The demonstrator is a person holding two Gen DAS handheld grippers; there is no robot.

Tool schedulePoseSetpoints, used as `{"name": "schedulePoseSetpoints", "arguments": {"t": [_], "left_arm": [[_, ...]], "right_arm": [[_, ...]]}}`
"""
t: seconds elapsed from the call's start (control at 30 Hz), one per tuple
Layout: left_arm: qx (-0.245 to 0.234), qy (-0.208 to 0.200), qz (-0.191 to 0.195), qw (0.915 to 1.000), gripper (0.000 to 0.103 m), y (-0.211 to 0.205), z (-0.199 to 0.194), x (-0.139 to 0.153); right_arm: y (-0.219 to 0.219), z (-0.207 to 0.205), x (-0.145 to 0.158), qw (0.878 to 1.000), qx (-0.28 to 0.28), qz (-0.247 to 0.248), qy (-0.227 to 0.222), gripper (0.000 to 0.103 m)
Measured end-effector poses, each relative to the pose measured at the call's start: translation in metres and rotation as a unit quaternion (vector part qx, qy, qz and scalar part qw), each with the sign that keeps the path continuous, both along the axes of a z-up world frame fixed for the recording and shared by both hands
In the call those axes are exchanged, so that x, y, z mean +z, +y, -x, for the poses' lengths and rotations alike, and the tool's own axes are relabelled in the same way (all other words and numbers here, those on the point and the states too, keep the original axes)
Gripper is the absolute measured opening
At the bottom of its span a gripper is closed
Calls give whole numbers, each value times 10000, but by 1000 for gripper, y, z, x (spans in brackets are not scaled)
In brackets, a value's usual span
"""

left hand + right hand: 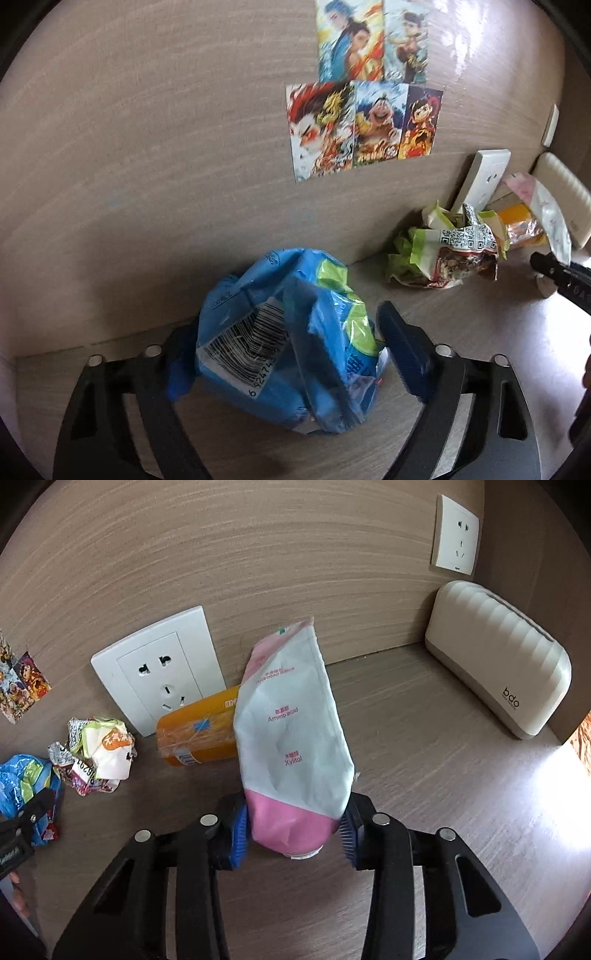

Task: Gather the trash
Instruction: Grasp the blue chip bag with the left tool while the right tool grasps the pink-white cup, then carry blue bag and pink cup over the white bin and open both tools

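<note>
Trash sits in both your grips: your left gripper (288,354) has its blue pads pressed into the crumpled blue wrapper (291,343) at lower centre of the left view, and your right gripper (291,830) pinches the pink end of the toothpaste tube (291,734), mid-frame in the right view. Both look light, soft and slippery, so hold the bunched folds. The crumpled packet (99,757) lies loose at mid-left, beside the orange package (199,734).

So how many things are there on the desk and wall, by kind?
Crumpled wrappers: 2, blue, green-and-red
Toothpaste tube: 1
Orange pack: 1
Wall sockets: 2
Cream box: 1
Picture cards: 5
Total: 12
</note>
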State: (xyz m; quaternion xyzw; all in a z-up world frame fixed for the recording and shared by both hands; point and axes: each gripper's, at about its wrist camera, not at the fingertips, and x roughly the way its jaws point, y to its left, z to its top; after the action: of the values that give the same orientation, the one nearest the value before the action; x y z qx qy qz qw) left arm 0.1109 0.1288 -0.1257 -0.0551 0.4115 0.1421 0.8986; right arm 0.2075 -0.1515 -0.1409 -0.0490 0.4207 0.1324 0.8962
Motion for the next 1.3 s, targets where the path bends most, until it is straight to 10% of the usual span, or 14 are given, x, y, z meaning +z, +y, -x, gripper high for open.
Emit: {"name": "schedulePoseSetpoints", "arguments": {"t": [0.4,0.77,1.3], "left_arm": [[-364,-178,149,9991,76,-15,30,25],[-1643,-303,171,9858,76,-114,77,60],[-4080,-165,258,9125,76,-347,117,48]], "right_arm": [[-31,56,27,9985,30,-522,-161,41],[-96,143,65,9945,-410,-925,-282,36],[-255,260,68,9735,-2154,-698,-324,36]]}}
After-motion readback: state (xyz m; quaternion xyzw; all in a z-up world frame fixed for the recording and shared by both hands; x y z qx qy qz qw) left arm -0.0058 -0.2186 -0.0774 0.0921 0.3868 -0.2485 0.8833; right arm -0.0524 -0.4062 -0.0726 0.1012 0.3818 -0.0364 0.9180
